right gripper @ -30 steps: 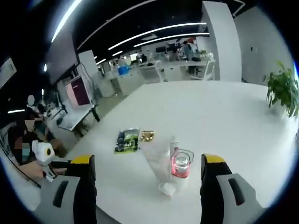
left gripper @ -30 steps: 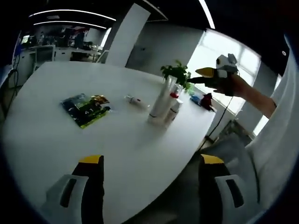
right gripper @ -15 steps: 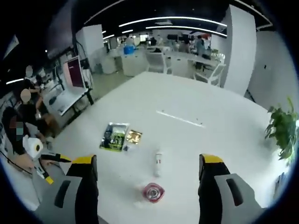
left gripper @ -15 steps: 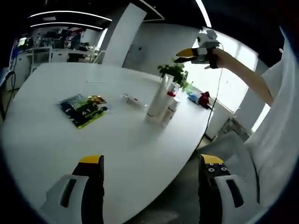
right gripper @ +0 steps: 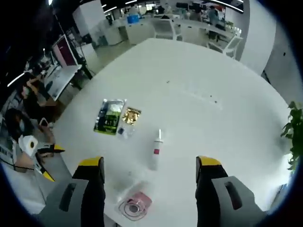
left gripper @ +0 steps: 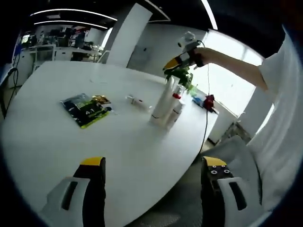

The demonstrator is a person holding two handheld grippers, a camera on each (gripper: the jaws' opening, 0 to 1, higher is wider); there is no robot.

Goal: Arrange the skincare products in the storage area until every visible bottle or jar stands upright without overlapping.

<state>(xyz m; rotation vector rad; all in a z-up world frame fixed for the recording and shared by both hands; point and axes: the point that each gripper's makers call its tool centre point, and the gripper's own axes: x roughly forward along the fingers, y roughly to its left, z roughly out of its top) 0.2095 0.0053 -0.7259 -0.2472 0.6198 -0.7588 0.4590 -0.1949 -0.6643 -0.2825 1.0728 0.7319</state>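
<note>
The right gripper [right gripper: 149, 165] hangs high above the white table [right gripper: 199, 99], jaws spread and holding nothing; the left gripper [left gripper: 149, 165] waits over the near edge, jaws also apart and empty. Near the table's right edge stand a tall white tube [left gripper: 163, 101] and a pink-capped bottle [left gripper: 176, 109], touching or almost touching. A small tube [right gripper: 155, 152] lies flat towards the middle, near the flat sachets [right gripper: 110, 117]. The risk, I think, is in the descent: coming down on the tight pair, one jaw could push the tall tube over, or knock it towards the nearby edge. The lying tube is narrow and may roll when it is gripped.
</note>
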